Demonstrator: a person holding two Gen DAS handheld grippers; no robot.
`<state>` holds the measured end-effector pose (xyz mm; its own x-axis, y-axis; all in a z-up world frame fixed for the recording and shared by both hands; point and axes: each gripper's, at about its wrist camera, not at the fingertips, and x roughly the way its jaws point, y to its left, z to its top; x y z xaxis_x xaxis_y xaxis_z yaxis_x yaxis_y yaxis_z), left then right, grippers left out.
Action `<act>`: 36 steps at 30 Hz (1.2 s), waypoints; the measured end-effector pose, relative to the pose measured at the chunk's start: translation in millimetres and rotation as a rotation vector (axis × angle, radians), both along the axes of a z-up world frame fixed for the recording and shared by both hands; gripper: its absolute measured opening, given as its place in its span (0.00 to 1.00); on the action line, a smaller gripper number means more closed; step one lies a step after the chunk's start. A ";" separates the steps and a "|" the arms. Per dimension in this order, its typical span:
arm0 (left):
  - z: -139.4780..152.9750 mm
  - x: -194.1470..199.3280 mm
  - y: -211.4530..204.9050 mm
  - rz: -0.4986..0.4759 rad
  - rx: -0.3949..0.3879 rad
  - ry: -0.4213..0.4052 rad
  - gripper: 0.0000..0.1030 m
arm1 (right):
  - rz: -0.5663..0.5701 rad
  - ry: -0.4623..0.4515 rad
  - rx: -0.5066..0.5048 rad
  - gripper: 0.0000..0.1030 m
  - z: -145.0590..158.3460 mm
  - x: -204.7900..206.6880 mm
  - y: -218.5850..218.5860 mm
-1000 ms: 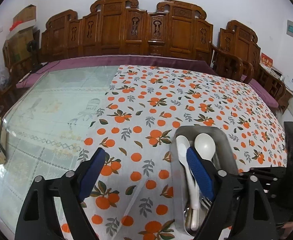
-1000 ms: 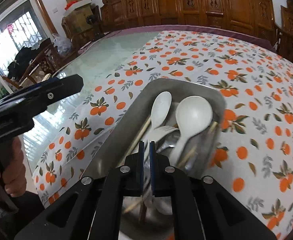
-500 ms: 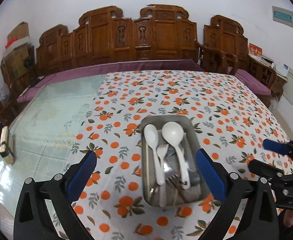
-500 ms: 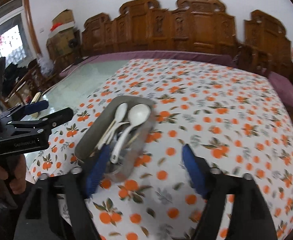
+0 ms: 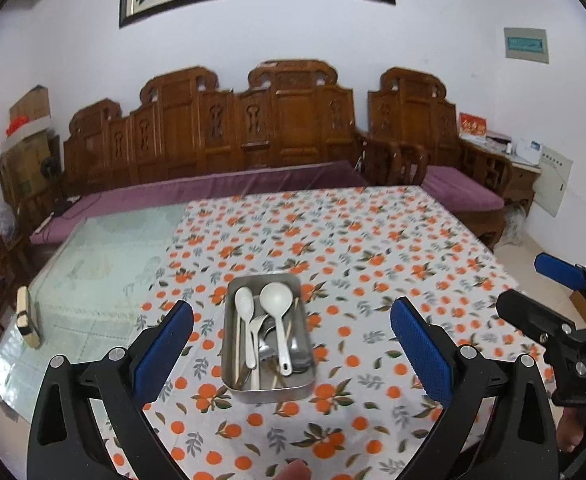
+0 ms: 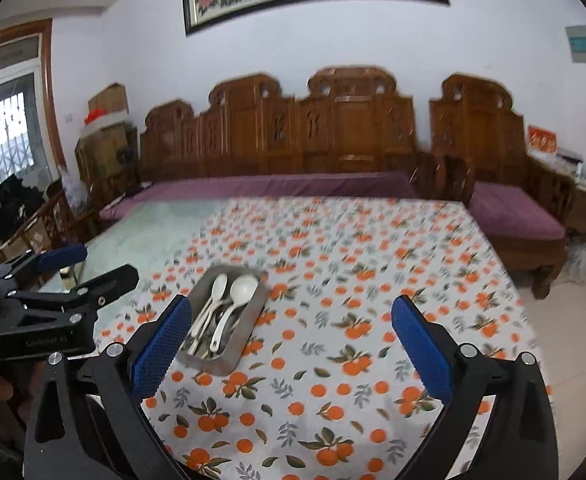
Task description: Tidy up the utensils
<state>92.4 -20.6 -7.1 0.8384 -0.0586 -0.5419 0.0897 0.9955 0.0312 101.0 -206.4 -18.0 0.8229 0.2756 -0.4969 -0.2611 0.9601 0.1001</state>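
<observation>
The steel tray (image 5: 268, 392) sits on the orange-print tabletop (image 5: 393, 264), holding two white spoons (image 5: 277, 320), a fork and chopsticks all heaped together. Both the left tongs (image 5: 291, 348) and the right tongs (image 6: 291, 344) are spread wide with nothing between their pads, the right ones having just been opening, and both hang well back from the tray. The gathering step looks finished; if anything remains, the next move calls for bringing a pair of tongs back down to the tray.
</observation>
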 end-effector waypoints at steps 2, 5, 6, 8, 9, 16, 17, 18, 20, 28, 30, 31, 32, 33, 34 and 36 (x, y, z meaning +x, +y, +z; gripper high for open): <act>10.4 -9.8 -3.3 -0.002 -0.002 -0.018 0.93 | -0.008 -0.034 -0.001 0.98 13.5 -11.8 -6.0; 24.4 -24.6 -8.0 0.003 0.002 -0.042 0.93 | -0.014 -0.074 0.007 0.98 29.6 -27.9 -12.3; 28.3 -29.0 -8.4 0.004 0.001 -0.050 0.93 | -0.013 -0.084 0.009 0.98 34.1 -32.5 -13.4; 37.8 -40.7 -8.6 0.013 -0.007 -0.073 0.93 | -0.017 -0.109 0.009 0.98 42.6 -42.5 -15.6; 40.2 -44.0 -8.2 0.018 -0.009 -0.079 0.93 | -0.018 -0.117 0.010 0.98 45.4 -45.7 -15.7; 49.7 -60.4 -3.2 0.034 -0.039 -0.098 0.93 | -0.024 -0.138 0.024 0.98 52.5 -59.0 -19.0; 49.5 -60.6 -3.1 0.036 -0.037 -0.098 0.93 | -0.024 -0.138 0.024 0.98 52.7 -59.5 -19.1; 49.6 -61.0 -2.8 0.038 -0.035 -0.098 0.93 | -0.027 -0.140 0.021 0.98 52.8 -60.0 -18.2; 48.8 -60.9 -2.0 0.037 -0.036 -0.098 0.93 | -0.028 -0.142 0.019 0.98 53.3 -60.6 -18.6; 47.5 -60.9 0.1 0.042 -0.037 -0.100 0.93 | -0.033 -0.144 0.020 0.98 54.7 -62.0 -18.3; 47.7 -60.7 -0.6 0.042 -0.037 -0.100 0.93 | -0.032 -0.143 0.019 0.98 54.8 -62.1 -18.8; 47.7 -60.9 -0.3 0.042 -0.036 -0.100 0.93 | -0.032 -0.143 0.020 0.98 54.9 -62.0 -18.7; 47.7 -60.9 -0.1 0.042 -0.036 -0.100 0.93 | -0.032 -0.143 0.021 0.98 55.0 -62.1 -19.0; 47.6 -60.9 0.3 0.042 -0.037 -0.100 0.93 | -0.033 -0.143 0.021 0.98 54.8 -61.9 -18.6; 47.6 -60.9 0.3 0.042 -0.037 -0.099 0.93 | -0.032 -0.143 0.021 0.98 54.9 -62.1 -18.7; 47.3 -60.9 0.0 0.041 -0.035 -0.100 0.93 | -0.033 -0.143 0.020 0.98 54.8 -61.9 -18.7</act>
